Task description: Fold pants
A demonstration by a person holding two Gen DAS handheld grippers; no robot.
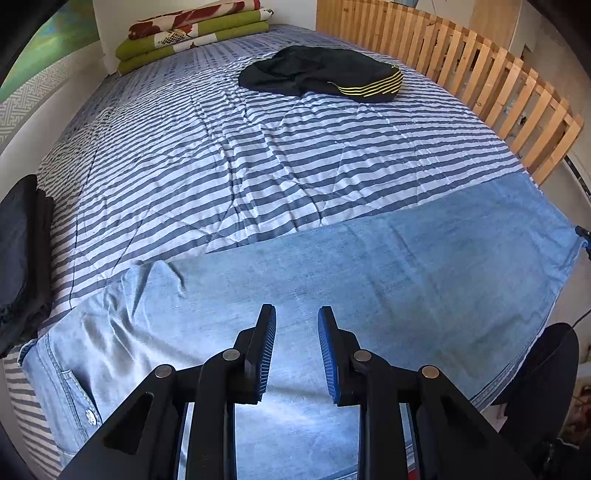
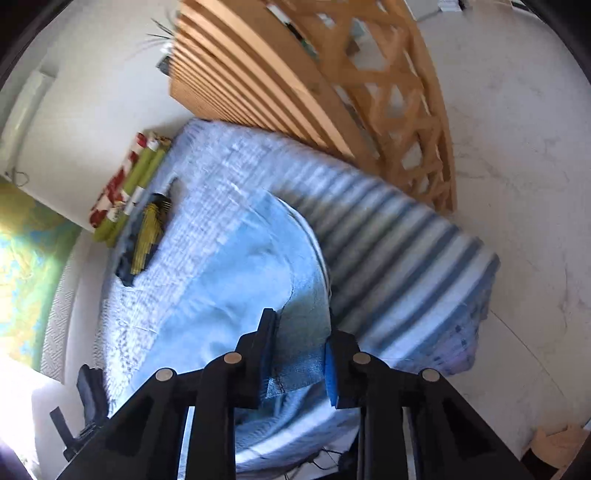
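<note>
While the right hand-held gripper (image 2: 300, 350) had the hem end of the jeans (image 2: 229, 280) between its pads, its jaws stood narrow with a fold of denim filling the gap, so I took it as clamped on the leg end; the view was blurred, as of a hand in motion. The left hand-held gripper (image 1: 297, 350) hung over the middle of the jeans (image 1: 332, 266), its jaws a little apart with nothing between the pads (image 1: 267, 350), only cloth beneath. The jeans lay across the near edge of the bed (image 1: 258, 155), the waist with its button (image 1: 89, 416) and pocket to the left of that view, the legs running off to the right; in the right wrist view the held end looked lifted and curling back over the leg. Judged step: carrying the hem toward the waist for a crosswise fold. To do it well, I reckoned the right side should keep both layers pinched, travel low and level so the cloth does not balloon, and lay hem edge square on the waistband. The left could press down at the intended crease to stop the lower layer dragging. Farther off lay a black garment with yellow stripes (image 1: 325, 75), folded blankets (image 1: 192, 33) by the wall, a wooden slatted frame (image 1: 461, 62) alongside.
</note>
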